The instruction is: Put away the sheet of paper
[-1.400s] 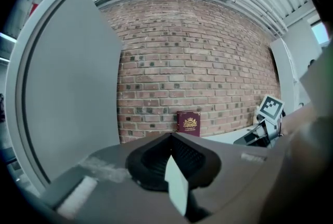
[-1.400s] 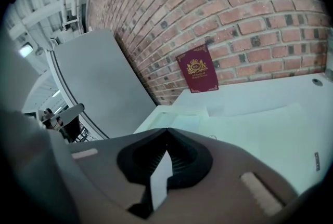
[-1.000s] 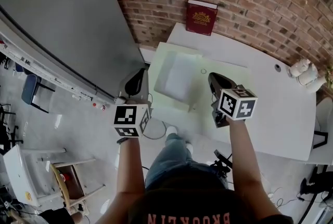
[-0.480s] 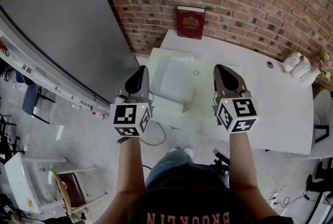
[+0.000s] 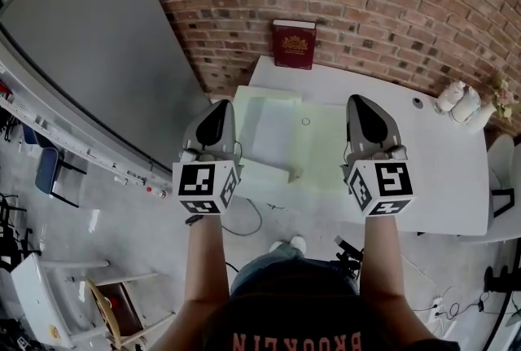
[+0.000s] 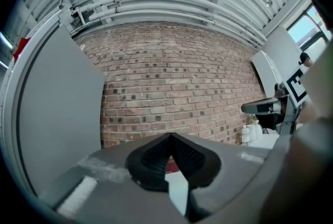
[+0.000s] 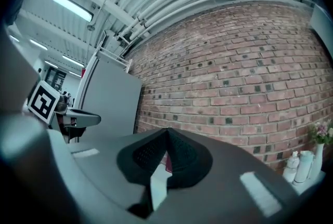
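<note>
The white surface lies below your fingers. On it, down between them, the pale green folder carries the sheet of paper. Your left gripper and right gripper are clenched on nothing. The stowing looks done; any next move means lowering again.

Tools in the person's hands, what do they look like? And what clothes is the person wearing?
The left tool and the right tool look alike: grey, pointed shells with black ribbed pads inside. Each carries a white cube with black square markers at the hand end. No cables show on them. The person wears a dark T-shirt with orange letters and blue jeans. The forearms have no sleeves.
</note>
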Motion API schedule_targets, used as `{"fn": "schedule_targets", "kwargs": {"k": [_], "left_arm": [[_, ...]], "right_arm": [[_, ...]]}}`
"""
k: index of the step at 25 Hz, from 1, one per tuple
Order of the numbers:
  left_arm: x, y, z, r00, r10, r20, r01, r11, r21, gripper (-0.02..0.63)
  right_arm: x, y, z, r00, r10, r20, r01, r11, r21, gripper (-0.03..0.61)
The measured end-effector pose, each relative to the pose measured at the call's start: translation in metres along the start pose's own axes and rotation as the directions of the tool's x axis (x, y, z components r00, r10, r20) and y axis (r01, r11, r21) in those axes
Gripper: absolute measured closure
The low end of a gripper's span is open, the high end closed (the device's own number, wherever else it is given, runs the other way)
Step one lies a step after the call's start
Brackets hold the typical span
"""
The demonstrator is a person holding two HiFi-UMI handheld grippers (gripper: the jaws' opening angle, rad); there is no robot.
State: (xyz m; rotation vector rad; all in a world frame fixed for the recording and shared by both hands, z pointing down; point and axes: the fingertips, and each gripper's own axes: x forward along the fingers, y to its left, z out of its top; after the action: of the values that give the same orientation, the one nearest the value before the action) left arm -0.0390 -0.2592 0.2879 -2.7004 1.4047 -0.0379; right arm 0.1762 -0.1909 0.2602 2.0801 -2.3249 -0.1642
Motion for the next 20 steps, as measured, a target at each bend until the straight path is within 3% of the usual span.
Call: {"fn": "schedule_targets", "kwargs": {"k": [8,20], "left_arm": [[0.001,-0.003,0.025,0.999,-0.025,0.044,0.025,1.000,0.016,0.617],[-0.008,-0.015,0.043,0.996,-0.033,0.086,0.031,0.999,0.023,0.617]], "right_arm": [[-0.016,0.000,0.031,0.999,-0.024,0.039,0.024,1.000,-0.017,0.580],[-0.034,0.001,0.037,0.998,-0.035,0.055,0.037,0.999,-0.025,0.580]]}}
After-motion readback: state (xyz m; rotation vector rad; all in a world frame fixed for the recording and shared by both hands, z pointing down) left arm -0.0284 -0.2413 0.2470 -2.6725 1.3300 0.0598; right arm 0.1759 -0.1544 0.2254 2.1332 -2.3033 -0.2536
